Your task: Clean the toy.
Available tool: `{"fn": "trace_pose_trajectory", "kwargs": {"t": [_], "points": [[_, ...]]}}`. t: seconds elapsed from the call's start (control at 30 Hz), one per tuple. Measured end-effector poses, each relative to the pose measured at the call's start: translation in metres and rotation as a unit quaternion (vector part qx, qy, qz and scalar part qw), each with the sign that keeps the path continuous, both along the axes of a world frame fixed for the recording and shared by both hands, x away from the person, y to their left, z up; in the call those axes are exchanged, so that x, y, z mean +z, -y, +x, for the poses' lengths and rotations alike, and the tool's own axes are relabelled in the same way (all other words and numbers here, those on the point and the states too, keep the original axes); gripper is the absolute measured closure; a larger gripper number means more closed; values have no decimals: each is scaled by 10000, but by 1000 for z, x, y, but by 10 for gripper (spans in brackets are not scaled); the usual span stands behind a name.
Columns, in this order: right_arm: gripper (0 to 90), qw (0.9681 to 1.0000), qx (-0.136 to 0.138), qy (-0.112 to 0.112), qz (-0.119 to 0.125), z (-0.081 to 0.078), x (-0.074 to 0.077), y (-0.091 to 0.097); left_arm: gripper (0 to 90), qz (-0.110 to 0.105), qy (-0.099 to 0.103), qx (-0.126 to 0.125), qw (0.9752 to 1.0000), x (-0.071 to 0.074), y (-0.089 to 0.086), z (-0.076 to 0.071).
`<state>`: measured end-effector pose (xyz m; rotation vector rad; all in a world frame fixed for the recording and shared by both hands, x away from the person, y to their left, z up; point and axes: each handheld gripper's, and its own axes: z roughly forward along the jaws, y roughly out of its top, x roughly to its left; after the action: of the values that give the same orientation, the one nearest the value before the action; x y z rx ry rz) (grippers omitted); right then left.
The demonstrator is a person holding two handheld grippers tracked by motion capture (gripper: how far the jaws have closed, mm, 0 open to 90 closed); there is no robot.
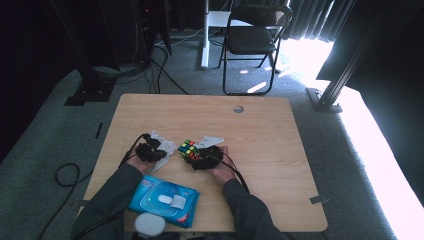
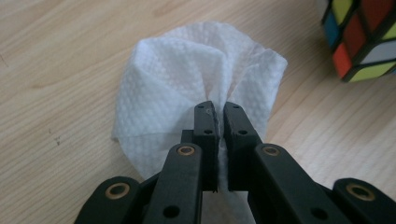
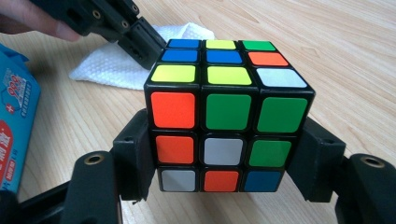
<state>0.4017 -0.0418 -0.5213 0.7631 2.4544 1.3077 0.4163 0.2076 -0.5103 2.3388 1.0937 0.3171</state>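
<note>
Cube (a scrambled colour puzzle) sits clamped between the right gripper's half-spread fingers, near the middle of the counter. Just beside it, toward the left edge, the left gripper has its fingers pinched nearly together on a crumpled white wipe. A blue wipe pack lies at the near edge.

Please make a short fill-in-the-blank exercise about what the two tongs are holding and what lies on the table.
1. The left tongs are shut on a white ____.
2. The right tongs hold a puzzle ____ by two opposite sides.
3. The middle square on the cube face toward the right gripper view is ____.
4. The wipes pack near the table's front edge is mainly ____.

Missing words: wipe; cube; white; blue
</note>
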Motion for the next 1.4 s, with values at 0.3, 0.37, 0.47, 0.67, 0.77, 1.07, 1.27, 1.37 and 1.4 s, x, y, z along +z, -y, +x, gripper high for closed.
{"fn": "trace_pose_trajectory", "kwargs": {"t": [0.3,0.37,0.47,0.67,0.77,1.07,1.27,1.37,1.4], "points": [[339,9998,124,26,131,-2,3,-1,867,-600,295,-444,9968,19,-1,-6],[339,9998,154,49,150,-3,4,-2,868,-613,326,-536,9961,21,1,-7],[339,9997,180,64,153,-4,5,-4,869,-637,349,-596,9956,22,3,-7],[339,9994,300,92,172,-6,6,-7,871,-847,402,-776,9926,25,7,-9],[339,9992,323,99,196,-6,7,-7,871,-929,433,-792,9916,27,7,-9],[339,9988,420,125,215,-8,7,-8,870,-1139,478,-749,9895,33,5,-7],[339,9984,488,122,243,-9,7,-9,870,-1259,468,-748,9881,34,6,-6],[339,9982,513,124,271,-9,8,-7,869,-1273,459,-787,9877,35,7,-7],[339,9981,520,126,298,-9,9,-5,869,-1265,453,-802,9877,36,8,-7]]}}
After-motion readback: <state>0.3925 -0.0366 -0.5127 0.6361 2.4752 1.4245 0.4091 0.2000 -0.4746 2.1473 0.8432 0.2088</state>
